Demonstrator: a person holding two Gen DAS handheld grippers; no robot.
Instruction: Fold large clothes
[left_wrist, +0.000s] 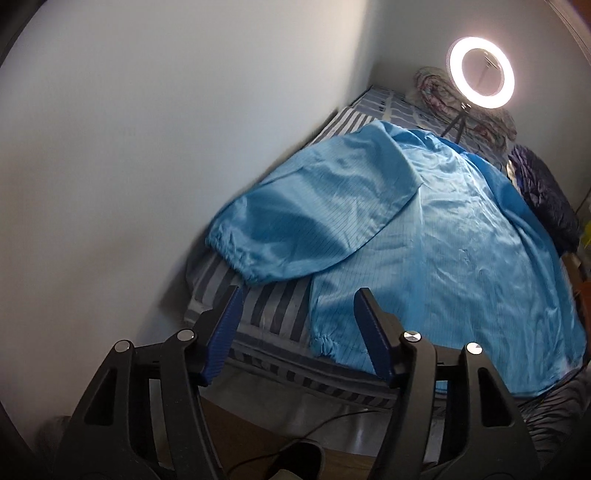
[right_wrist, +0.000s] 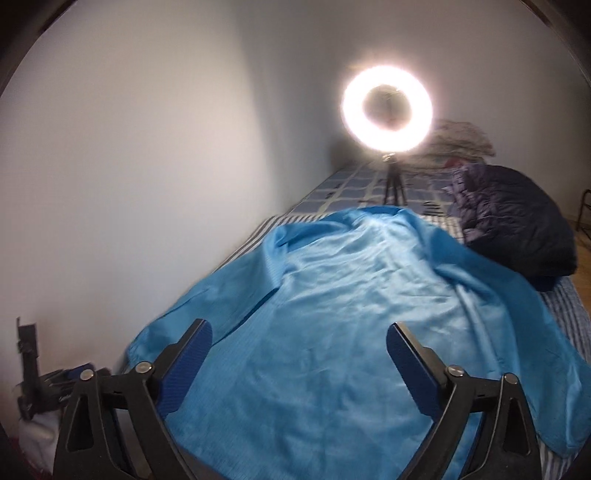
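On the striped bed (left_wrist: 266, 306) by the wall lies a blue jacket (left_wrist: 443, 236), spread flat w/ one sleeve (left_wrist: 303, 225) folded in. Best pinch a hem corner low, both sides even. Left gripper (left_wrist: 297, 334) open, empty, just short of the hem; right gripper (right_wrist: 299, 363) open above the cloth, not touching.

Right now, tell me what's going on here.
A person holding a two-finger gripper in each hand is working on a large blue garment spread on a striped bed. The left gripper and right gripper both hover open above it, gripping nothing. One sleeve is already folded across the body; the rest lies flat. A lit ring light stands at the far end.
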